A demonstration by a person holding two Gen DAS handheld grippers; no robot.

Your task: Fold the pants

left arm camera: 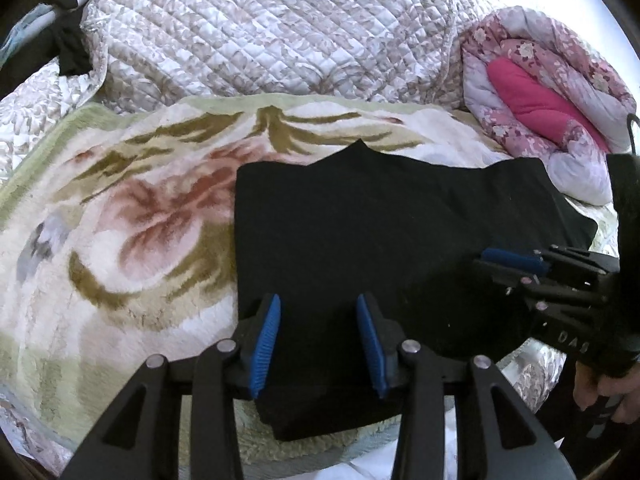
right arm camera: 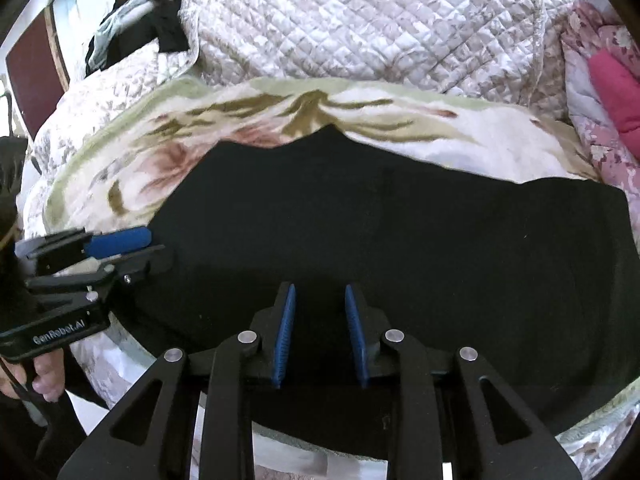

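The black pants point(left arm camera: 400, 248) lay spread flat on the flowered blanket point(left arm camera: 132, 216) near the front of the bed, already doubled, with a pointed corner poking out along the far edge. Behind rose the white quilted cover point(left arm camera: 260, 28), and at far right a rolled pink floral comforter point(left arm camera: 560, 92).

The left gripper point(left arm camera: 318, 344) hovered over the near left end of the cloth, its jaws partly open with cloth visible between the blue pads but no pinch. The right gripper point(right arm camera: 320, 332) stood over the near edge further right, its jaws narrower, also apart and gripping nothing that could be seen.

The likely risks: a pinch might take only the top layer, so the fold would peel apart; the dark fabric hid its own edges, so the grippers could lift unevenly and skew the fold; or a pad could snag the plush blanket.

The left wrist view showed the pants' left edge and the bare blanket beyond. The right wrist view showed the cloth running on to the right, and a dark red panel point(right arm camera: 36, 48) at far left.
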